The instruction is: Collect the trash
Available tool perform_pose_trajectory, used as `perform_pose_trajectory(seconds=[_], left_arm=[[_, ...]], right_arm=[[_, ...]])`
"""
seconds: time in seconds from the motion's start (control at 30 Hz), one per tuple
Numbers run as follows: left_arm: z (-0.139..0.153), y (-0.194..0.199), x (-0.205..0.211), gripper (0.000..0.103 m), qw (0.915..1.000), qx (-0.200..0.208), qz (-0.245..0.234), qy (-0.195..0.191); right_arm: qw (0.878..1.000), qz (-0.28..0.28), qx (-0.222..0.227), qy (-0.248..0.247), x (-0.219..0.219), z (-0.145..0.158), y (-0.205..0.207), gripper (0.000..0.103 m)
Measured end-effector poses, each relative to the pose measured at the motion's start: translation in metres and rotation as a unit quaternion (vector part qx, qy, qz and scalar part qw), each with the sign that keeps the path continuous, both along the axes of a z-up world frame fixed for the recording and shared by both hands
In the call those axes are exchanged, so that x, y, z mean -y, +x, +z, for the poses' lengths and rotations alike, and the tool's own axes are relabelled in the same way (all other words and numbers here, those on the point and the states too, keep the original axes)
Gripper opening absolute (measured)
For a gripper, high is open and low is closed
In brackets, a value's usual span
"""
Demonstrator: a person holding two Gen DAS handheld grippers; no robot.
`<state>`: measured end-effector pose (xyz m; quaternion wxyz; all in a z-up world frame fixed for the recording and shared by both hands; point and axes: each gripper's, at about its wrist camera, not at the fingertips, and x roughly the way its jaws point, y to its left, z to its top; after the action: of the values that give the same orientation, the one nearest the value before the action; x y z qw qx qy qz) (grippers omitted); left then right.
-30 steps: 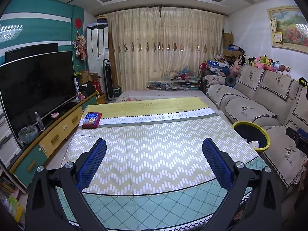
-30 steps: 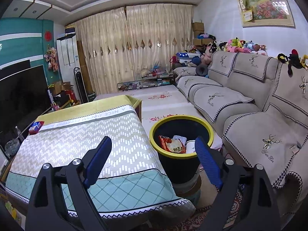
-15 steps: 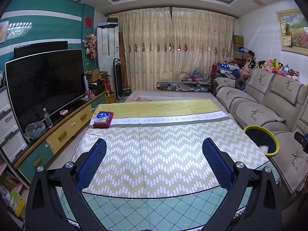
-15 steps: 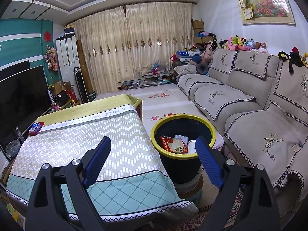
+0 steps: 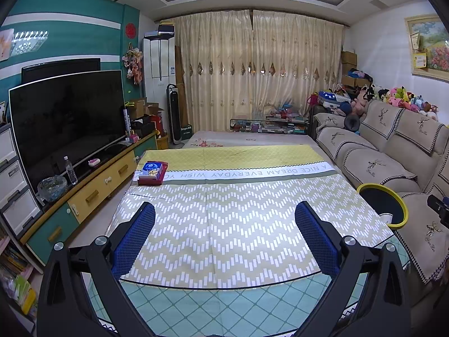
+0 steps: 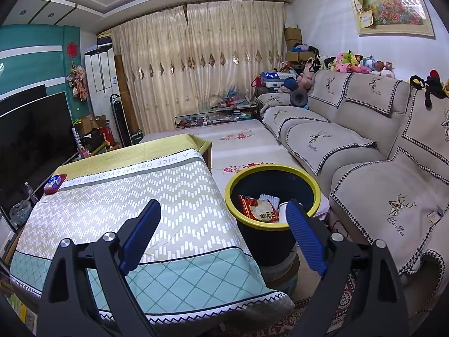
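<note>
A: Start at the far left. What's there?

B: In the left wrist view, a large dark television (image 5: pixel 67 120) stands on a low cabinet (image 5: pixel 92 193) with yellow and teal drawers. A clear water bottle (image 5: pixel 71 170) stands on the cabinet top in front of the screen.

A: And on the bench?

B: The bench (image 5: pixel 233 224) is covered with a zigzag-patterned cloth. A red tissue box (image 5: pixel 153 173) with a blue pack on top lies at its far left corner. The same box (image 6: pixel 55 183) shows small at the left edge of the cloth in the right wrist view.

A: The left hand-held gripper?

B: The left hand-held gripper (image 5: pixel 224 236) hangs above the near part of the cloth, its blue-padded fingers spread wide with nothing between them.

A: Where is the trash?

B: In the bin (image 6: pixel 252 233), dark with a yellow rim, standing on the floor just beside the right edge of the bench, between it and the beige sofa (image 6: pixel 364 151). Inside lies a red and white snack wrapper (image 6: pixel 259 208), with some white items beside it that I cannot identify. From the left wrist view only the bin's rim (image 5: pixel 404 213) shows at the right.

A: And the right hand-held gripper?

B: The right hand-held gripper (image 6: pixel 221 236) is spread apart too, holding nothing. Its right finger overlaps the near rim of the bin in the picture; whether it touches, I cannot tell.
</note>
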<state>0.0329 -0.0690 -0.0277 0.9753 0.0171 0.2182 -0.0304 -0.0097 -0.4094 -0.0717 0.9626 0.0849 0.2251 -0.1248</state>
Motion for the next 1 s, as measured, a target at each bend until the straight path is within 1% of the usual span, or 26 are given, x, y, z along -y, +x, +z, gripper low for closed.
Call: perform_pose_trajectory(seconds=[0.5, 1.0], left_arm=[[-0.007, 0.002, 0.002, 0.098, 0.9999, -0.007, -0.008, -0.006], [-0.008, 0.004, -0.003, 0.098, 0.9998, -0.012, -0.004, -0.015]], right_arm=[[1.0, 0.004, -0.007, 0.004, -0.002, -0.006, 0.003, 0.086], [1.0, 0.014, -0.015, 0.0, -0.01, -0.007, 0.01, 0.086]])
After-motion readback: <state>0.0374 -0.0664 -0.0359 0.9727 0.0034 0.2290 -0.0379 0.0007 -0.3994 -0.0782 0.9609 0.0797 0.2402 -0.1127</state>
